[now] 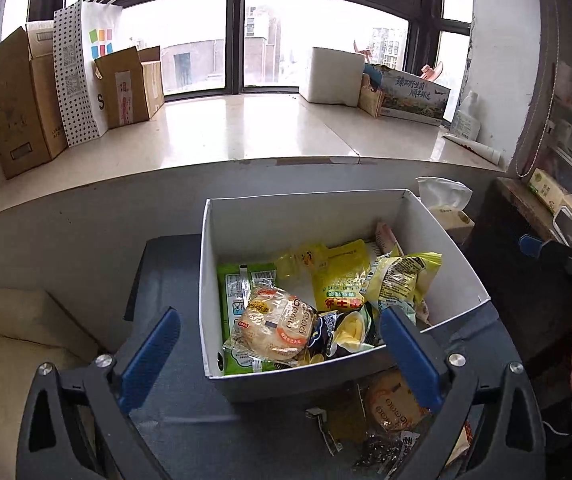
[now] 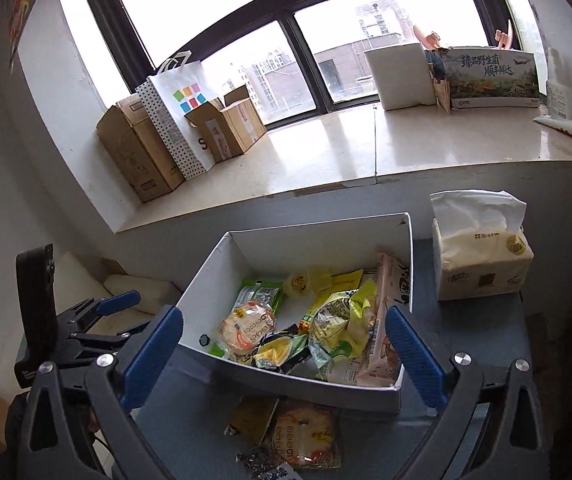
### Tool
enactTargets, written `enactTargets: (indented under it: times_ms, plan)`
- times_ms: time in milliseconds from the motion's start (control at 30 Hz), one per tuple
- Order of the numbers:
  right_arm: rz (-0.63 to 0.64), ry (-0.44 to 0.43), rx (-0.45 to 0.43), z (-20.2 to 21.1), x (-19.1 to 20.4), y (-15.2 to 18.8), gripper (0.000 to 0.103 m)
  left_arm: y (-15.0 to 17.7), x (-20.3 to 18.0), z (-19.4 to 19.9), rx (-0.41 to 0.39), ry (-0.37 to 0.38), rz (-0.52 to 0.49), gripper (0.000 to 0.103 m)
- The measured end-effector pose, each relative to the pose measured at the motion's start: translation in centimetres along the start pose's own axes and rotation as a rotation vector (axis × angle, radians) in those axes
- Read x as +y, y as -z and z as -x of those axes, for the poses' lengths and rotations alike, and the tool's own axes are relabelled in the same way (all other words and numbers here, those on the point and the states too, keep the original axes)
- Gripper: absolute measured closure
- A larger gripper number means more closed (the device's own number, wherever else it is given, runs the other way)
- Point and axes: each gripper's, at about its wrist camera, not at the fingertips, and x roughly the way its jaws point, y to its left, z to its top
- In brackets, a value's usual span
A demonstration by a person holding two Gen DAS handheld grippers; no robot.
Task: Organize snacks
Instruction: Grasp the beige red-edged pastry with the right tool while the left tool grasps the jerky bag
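Note:
A white open box (image 1: 458, 264) (image 2: 318, 240) stands on a dark grey table (image 1: 174, 412) (image 2: 482, 340) and holds several snack packets: a rice cracker pack (image 1: 274, 328) (image 2: 244, 330), a green pack (image 1: 232, 292), yellow packs (image 1: 340, 276) (image 2: 342, 324) and a pink pack (image 2: 388, 320). Loose snacks lie on the table in front of the box, among them a cracker pack (image 1: 390, 404) (image 2: 306, 436). My left gripper (image 1: 282, 356) is open and empty over the box's near edge. My right gripper (image 2: 284, 356) is open and empty above the box's front wall.
A tissue pack (image 2: 482, 256) (image 1: 446, 208) stands right of the box. A pale window ledge (image 1: 246, 132) behind carries cardboard boxes (image 1: 18, 104), a dotted paper bag (image 1: 82, 72) and a white box (image 1: 330, 76). A cream cushion (image 1: 2, 344) lies left of the table.

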Motion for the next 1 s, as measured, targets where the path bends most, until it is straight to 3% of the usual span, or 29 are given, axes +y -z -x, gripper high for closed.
enactTargets:
  times_ms: [100, 200, 300, 400, 533, 633, 1000]
  plan:
    - [0.043, -0.029, -0.001, 2.1, 0.6, 3.3, 0.0, 2.2, -0.1, 2.8, -0.045, -0.018, 0.004, 0.0]
    - [0.053, 0.018, 0.029, 3.2, 0.7, 7.2, 0.0, 5.1, -0.1, 4.9, -0.054, 0.033, 0.038, 0.0]
    - [0.031, 0.026, 0.055, 3.9, 0.4, 11.0, 0.0, 8.1, -0.7, 6.3, -0.047, 0.055, 0.057, 0.0]
    - [0.053, 0.11, 0.095, 4.0, 0.7, 15.0, 0.0, 11.6, -1.3, 7.3, -0.041, 0.053, 0.064, 0.0]
    - [0.086, 0.156, 0.173, 3.2, 1.2, 19.4, 0.0, 15.4, -1.6, 7.4, 0.019, 0.124, 0.116, 0.0]
    - [0.112, 0.216, 0.221, 2.0, 1.1, 21.0, 0.0, 17.0, -2.3, 7.0, 0.059, 0.1, 0.103, 0.0]
    - [0.163, 0.273, 0.294, -2.3, 0.8, 21.6, 0.0, 18.0, -2.6, 6.5, 0.085, 0.115, 0.107, 0.0]
